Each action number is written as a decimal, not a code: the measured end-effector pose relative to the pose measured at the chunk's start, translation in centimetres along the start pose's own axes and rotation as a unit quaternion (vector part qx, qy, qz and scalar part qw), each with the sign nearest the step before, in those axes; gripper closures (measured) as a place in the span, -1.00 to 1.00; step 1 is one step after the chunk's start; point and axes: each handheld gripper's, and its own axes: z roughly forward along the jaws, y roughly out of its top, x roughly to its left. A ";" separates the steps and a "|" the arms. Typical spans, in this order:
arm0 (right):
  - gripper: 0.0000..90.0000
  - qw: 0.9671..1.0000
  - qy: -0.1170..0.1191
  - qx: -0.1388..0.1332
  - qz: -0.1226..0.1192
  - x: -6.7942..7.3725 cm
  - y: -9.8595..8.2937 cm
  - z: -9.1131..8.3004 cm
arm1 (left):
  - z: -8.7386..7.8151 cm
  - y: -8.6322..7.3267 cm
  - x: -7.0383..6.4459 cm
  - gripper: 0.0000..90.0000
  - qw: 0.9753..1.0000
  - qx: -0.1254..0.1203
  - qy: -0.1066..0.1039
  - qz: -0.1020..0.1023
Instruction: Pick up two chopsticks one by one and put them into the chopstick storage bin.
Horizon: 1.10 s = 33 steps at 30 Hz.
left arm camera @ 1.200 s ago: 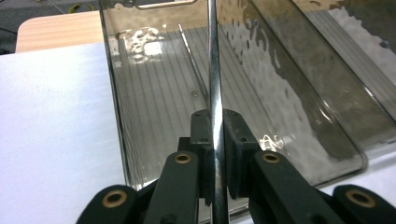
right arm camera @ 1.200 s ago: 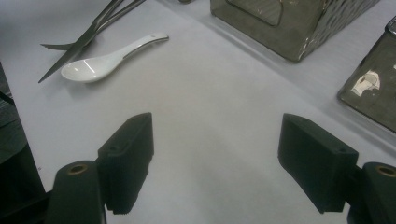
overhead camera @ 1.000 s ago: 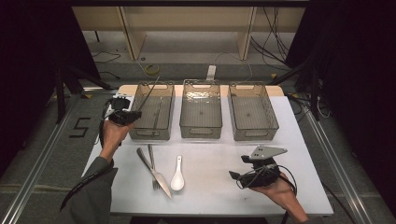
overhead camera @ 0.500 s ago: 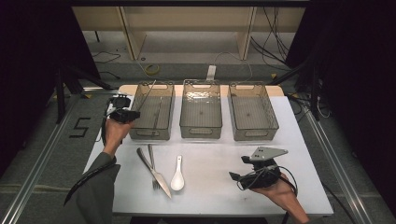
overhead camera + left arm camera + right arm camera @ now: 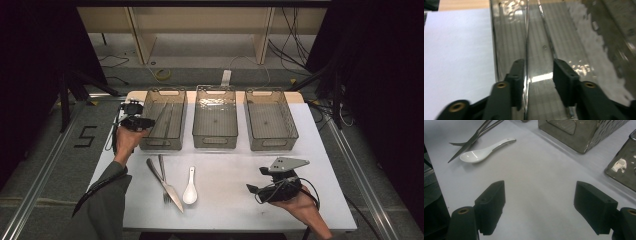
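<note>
Left gripper (image 5: pixel 142 122) has hardly shifted over the last second. It hangs at the near left corner of the left bin (image 5: pixel 150 142), fingers moderately apart and holding nothing. A slim metal utensil (image 5: pixel 547 37) lies on the bin floor, running ahead from between the fingertips. Judgement: the drop is complete and the hand is about to withdraw. Right gripper (image 5: pixel 252 189) is unmoved, fingers wide and empty. The spoon (image 5: pixel 190 187), knife (image 5: pixel 172 195) and fork (image 5: pixel 161 165) lie well ahead of its tips, awaiting sorting.
</note>
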 end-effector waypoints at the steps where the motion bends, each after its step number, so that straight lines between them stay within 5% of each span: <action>1: -0.42 1.000 0.000 0.000 0.000 0.0 0.0 0.0 | -0.2 0.1 -0.2 0.14 1.000 -0.003 0.000 0.000; 18: -0.42 1.000 -0.005 -0.005 0.004 0.0 -0.1 -0.2 | -4.5 -1.8 -2.8 -0.34 0.996 -0.026 -0.080 0.012; 33: -0.42 1.000 -0.008 -0.007 0.002 0.2 -0.2 -0.2 | -5.7 -4.0 -6.2 -0.49 0.992 0.011 -0.113 0.054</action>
